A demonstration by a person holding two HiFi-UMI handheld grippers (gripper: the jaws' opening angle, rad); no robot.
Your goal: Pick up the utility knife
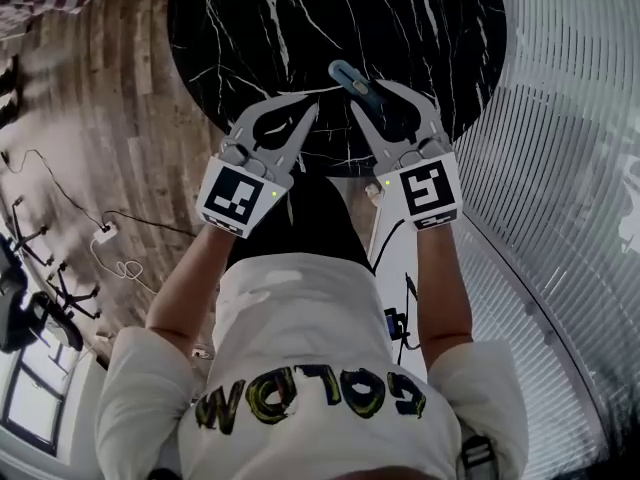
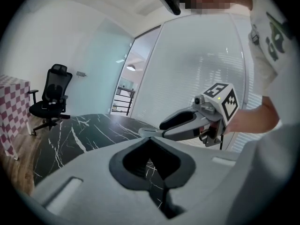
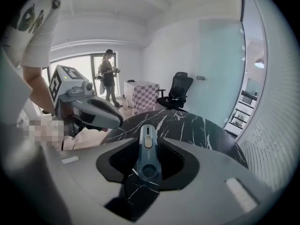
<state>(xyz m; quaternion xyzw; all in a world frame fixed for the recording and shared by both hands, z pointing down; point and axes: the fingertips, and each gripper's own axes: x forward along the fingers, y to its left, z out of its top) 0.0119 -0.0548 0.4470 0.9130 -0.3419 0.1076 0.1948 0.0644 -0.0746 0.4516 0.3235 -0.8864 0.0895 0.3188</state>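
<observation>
A blue-grey utility knife (image 3: pixel 147 156) with a pale slider lies lengthwise between my right gripper's jaws, which are shut on it. From the head view, the knife (image 1: pixel 350 77) sticks out past the right gripper (image 1: pixel 385 100), held in the air over the near edge of a round black marble table (image 1: pixel 300 28). Beside it, my left gripper (image 1: pixel 303 118) hangs shut, with nothing between its jaws. The left gripper view shows its own tips (image 2: pixel 150 139) meeting, and the right gripper (image 2: pixel 185 124) off to the right with the knife's end (image 2: pixel 147 132) poking out.
A black office chair (image 3: pixel 178 90) and a small table under a checked cloth (image 3: pixel 140 95) stand beyond the marble table. A person (image 3: pixel 108 74) stands by the far windows. A glass wall with blinds (image 1: pixel 570 168) runs along the right. Cables (image 1: pixel 105 236) lie on the wooden floor.
</observation>
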